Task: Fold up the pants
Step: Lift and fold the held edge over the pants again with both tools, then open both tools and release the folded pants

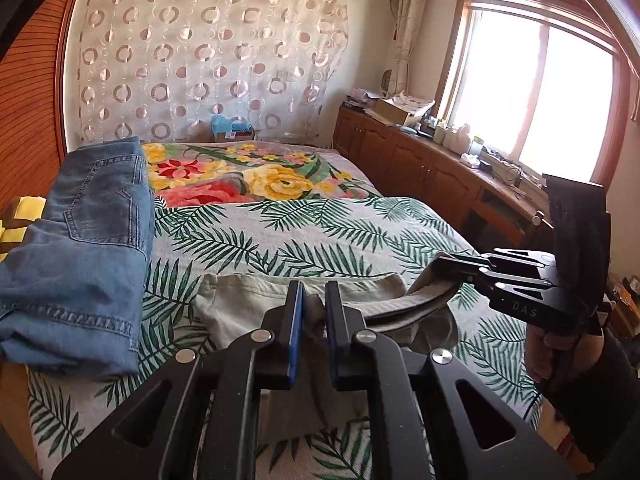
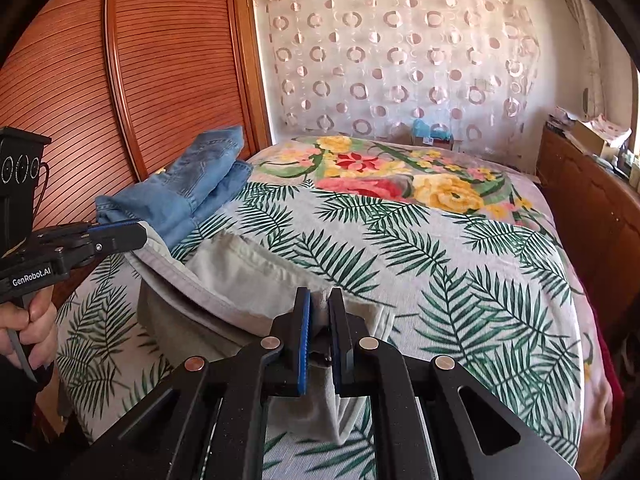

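The left hand-held gripper (image 1: 314,304) is clenched on a bunched edge of the pants (image 1: 248,300), a pale grey-green pair. The right hand-held gripper (image 2: 320,312) is clenched on the same edge a little further along. Seen from the left wrist, the right one reaches in from the side with the fabric pinched at its tips, and the cloth between the two hangs in a shallow lifted band.

The pants lie on the bed (image 1: 320,232), on its palm-leaf sheet, at the near end. The far part of the pants rests flat on the sheet, and more cloth droops below both grippers toward the bed's near edge.

A stack of folded jeans (image 1: 88,240) sits beside the pants, toward the wooden wall panel at the bed's side. It looks close to the pants but not touching. Beyond, a flowered blanket (image 1: 260,176) covers the far half of the bed.

Risks, as a judgement: each grip holds only a small pinch of cloth, so a quick pull could slip a layer free and spoil the fold. If the two grippers travel unevenly, the edge would land skewed. The hanging cloth may drag and wrinkle the sheet. A wide swing toward the panel could nudge the jeans.
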Motion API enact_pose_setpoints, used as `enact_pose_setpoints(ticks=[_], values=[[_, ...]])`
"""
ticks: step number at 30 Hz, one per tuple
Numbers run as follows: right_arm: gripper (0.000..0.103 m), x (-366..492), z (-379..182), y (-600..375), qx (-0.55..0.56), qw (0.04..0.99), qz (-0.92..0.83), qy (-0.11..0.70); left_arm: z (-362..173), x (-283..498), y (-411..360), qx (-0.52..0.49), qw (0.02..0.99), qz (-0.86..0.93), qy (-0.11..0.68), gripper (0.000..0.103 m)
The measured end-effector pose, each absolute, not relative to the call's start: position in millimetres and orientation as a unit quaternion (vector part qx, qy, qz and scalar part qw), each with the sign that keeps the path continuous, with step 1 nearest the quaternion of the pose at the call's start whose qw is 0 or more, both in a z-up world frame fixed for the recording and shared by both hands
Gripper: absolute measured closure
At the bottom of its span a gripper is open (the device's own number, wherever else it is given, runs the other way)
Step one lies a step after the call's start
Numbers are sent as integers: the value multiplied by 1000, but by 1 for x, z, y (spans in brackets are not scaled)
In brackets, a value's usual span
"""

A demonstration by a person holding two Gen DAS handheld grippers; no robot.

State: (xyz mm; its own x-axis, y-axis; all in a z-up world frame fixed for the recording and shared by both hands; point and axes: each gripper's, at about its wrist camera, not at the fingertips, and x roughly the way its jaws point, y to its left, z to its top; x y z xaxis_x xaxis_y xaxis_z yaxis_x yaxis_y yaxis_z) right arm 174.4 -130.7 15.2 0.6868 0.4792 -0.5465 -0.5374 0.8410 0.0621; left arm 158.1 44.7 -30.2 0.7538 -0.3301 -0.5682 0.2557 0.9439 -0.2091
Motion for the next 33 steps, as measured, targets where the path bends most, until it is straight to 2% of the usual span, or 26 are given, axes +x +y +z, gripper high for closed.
enact_pose_setpoints(ticks=[12, 23, 26, 27, 29, 30, 33], values=[[95, 225, -7, -114, -52, 901, 278, 328, -56, 192, 50, -60, 923, -147, 349, 91], [95, 237, -14, -107, -52, 900, 275, 334, -64, 204, 50, -49, 920, -142, 362, 91], [95, 238, -14, -106, -51, 900, 274, 337, -62, 204, 50, -39, 923, -132, 360, 84], [95, 238, -14, -106, -52, 899, 274, 337, -62, 202, 50, -36, 924, -131, 357, 79], [94, 239, -12, -106, -50, 899, 274, 337, -60, 199, 51, -37, 927, -134, 349, 67], [94, 240, -11, -106, -49, 899, 274, 337, -59, 198, 52, -36, 928, -132, 345, 56], [93, 240, -10, -109, -44, 902, 271, 334, -59, 195, 54, -35, 929, -132, 345, 51]])
